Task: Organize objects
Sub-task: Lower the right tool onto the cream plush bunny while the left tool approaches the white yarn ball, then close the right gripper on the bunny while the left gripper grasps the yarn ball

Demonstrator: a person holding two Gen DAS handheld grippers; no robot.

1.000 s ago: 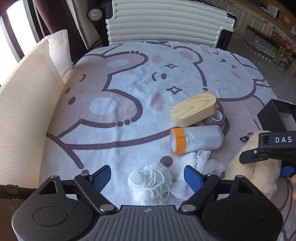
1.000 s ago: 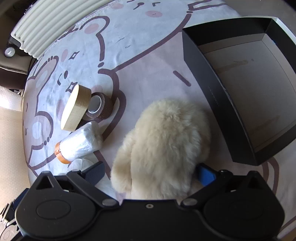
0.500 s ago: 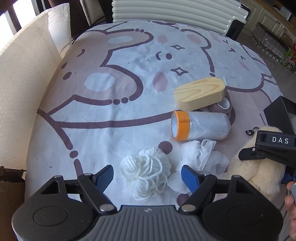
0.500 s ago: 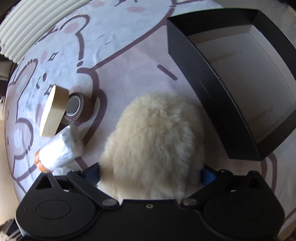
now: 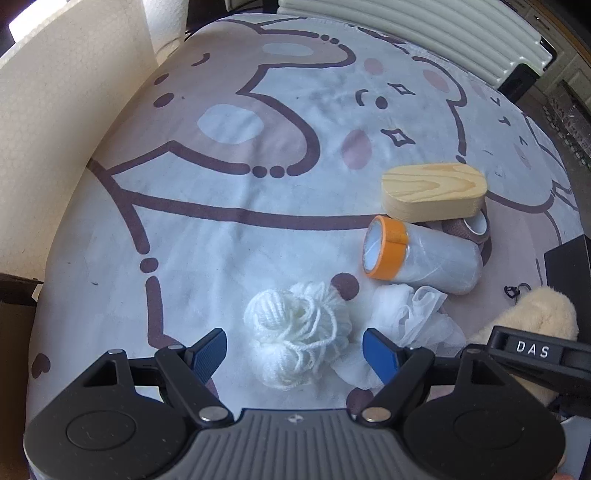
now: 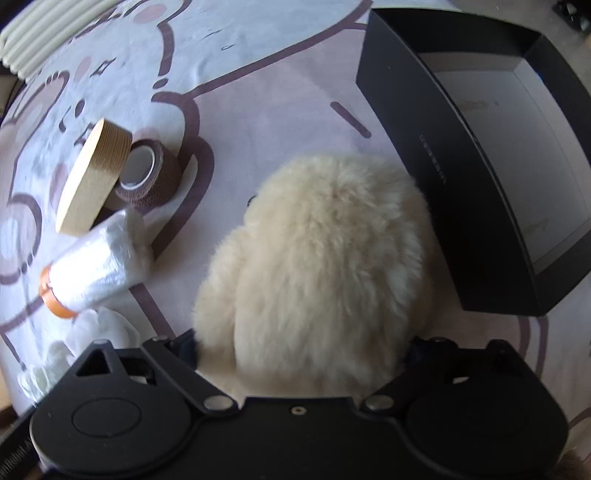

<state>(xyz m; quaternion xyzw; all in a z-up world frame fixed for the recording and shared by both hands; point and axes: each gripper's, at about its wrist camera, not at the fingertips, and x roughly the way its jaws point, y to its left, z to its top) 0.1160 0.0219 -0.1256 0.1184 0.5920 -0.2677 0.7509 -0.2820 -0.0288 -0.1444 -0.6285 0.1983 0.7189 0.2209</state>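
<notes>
The fluffy toy [image 6: 317, 266] lies on the tablecloth [image 6: 258, 103] just beside the black box [image 6: 461, 177], the right gripper [image 6: 301, 350] straddling it; grip unclear. Soft, light; squeeze its middle. The left gripper [image 5: 295, 349] hangs open over the yarn [image 5: 295, 328].

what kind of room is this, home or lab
Probably a home, likely a dining or kitchen area: a cartoon bear tablecloth covers the table, a ribbed white chair back stands behind it, and cabinets line the far right.
</notes>
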